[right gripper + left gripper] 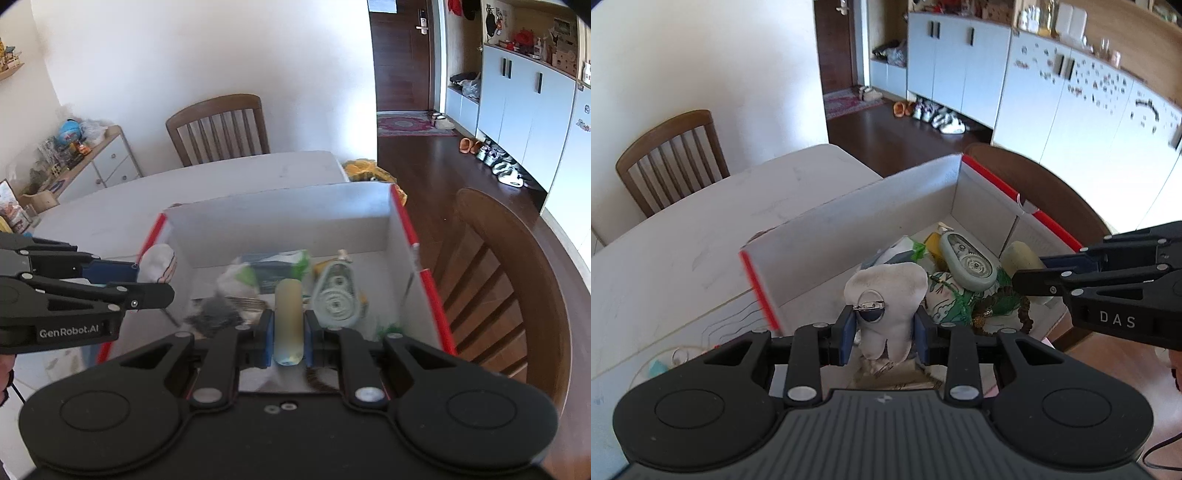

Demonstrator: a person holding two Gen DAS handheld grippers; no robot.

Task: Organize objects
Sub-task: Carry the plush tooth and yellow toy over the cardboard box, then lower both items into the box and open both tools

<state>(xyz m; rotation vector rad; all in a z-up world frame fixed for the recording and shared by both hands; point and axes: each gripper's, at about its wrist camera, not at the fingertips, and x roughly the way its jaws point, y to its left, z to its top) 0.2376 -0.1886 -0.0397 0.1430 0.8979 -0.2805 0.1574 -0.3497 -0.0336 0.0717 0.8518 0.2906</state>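
left wrist view: we see our left gripper (884,332) squeezing a white tooth toy (886,295) from both sides.
tooth toy place: it hangs over the near end of the box (868,214), roots toward us, pin badge facing up.
right wrist view: our right gripper (289,334) is clamped on a pale yellow tube (289,321).
tube place: it is over the inside of the box, near the front wall.
tube long way: it points straight out from the jaws, toward the far wall.
which way to go: we think both things only need to go down, as the box floor lies right under them.
who is nearer: we think the right gripper is deeper in; the left one sits by the left wall.
in the box: a grey-green oval gadget (336,299), a green leafy cloth (951,299), other bits.
hard to see: the pile is blurry in the right wrist view, and we cannot name the dark lump (214,315) there.
cut off: the box's near wall hides under our grippers.
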